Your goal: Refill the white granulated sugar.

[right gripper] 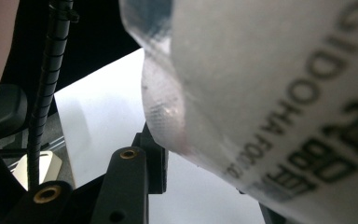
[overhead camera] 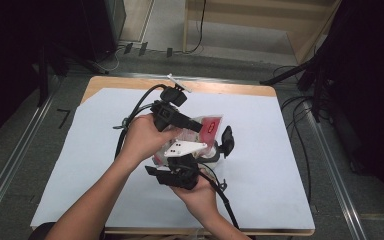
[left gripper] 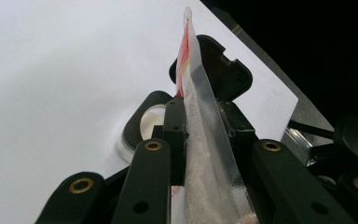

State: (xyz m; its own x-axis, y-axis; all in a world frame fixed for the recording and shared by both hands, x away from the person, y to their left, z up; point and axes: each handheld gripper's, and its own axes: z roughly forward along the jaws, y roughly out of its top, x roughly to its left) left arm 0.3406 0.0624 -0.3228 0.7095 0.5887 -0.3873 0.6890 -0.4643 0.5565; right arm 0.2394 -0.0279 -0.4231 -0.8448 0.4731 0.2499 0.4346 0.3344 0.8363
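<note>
White paper covers the tabletop (overhead camera: 105,165), above which left gripper (overhead camera: 200,126) and right gripper (overhead camera: 190,160) have fingers clamped on a clear pouch of white granules (overhead camera: 207,131) over an open jar (overhead camera: 220,150); pouring seems pending.

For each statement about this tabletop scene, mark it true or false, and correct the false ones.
1. The left gripper has its jaws closed on the edge of a clear plastic bag. True.
2. The bag is empty. False: it holds a whitish granular filling.
3. The bag lies flat on the white sheet, untouched. False: both grippers hold it up above the sheet.
4. A container with a black flip lid sits on the white sheet. True.
5. The right gripper is seen beside dark printed lettering on the bag. True.
</note>
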